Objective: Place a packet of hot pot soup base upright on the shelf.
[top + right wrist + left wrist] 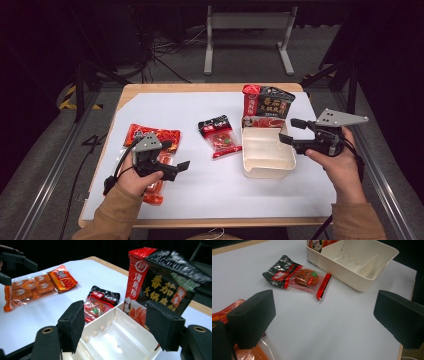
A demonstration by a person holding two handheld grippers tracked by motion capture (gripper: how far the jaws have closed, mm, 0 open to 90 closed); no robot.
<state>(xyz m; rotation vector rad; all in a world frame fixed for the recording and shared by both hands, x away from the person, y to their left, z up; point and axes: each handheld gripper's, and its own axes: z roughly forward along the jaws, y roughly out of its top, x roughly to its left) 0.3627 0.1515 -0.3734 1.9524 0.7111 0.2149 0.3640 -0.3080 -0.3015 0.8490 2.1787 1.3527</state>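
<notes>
Packing the snack packets into the white divided box (pixel 267 167) looks to be the work in hand, and by my reading it stands about a third of the way along. One item seems already placed: the tall red-and-black soup-base pouch (pixel 267 102) stands upright at the far end of the box, its lower edge apparently inside the far compartment, as the right gripper view suggests. The nearer compartments show bare. Two packets lie on the white sheet covering the table (pixel 200 195): the small red-and-black packet (pixel 220 136) just left of the box, apart from it, and the long orange packet (pixel 150 150) farther left. The left claw (pixel 182 167) hovers over the near end of the orange packet with its jaws spread wide and nothing between them; in the left gripper view the orange film shows under the left jaw. The right claw (pixel 292 131) hangs above the box's right rim, jaws likewise wide apart and empty, pointing toward the pouch. What remains, as I judge it, is lifting the orange packet and the small packet in turn and laying each into a free compartment.
</notes>
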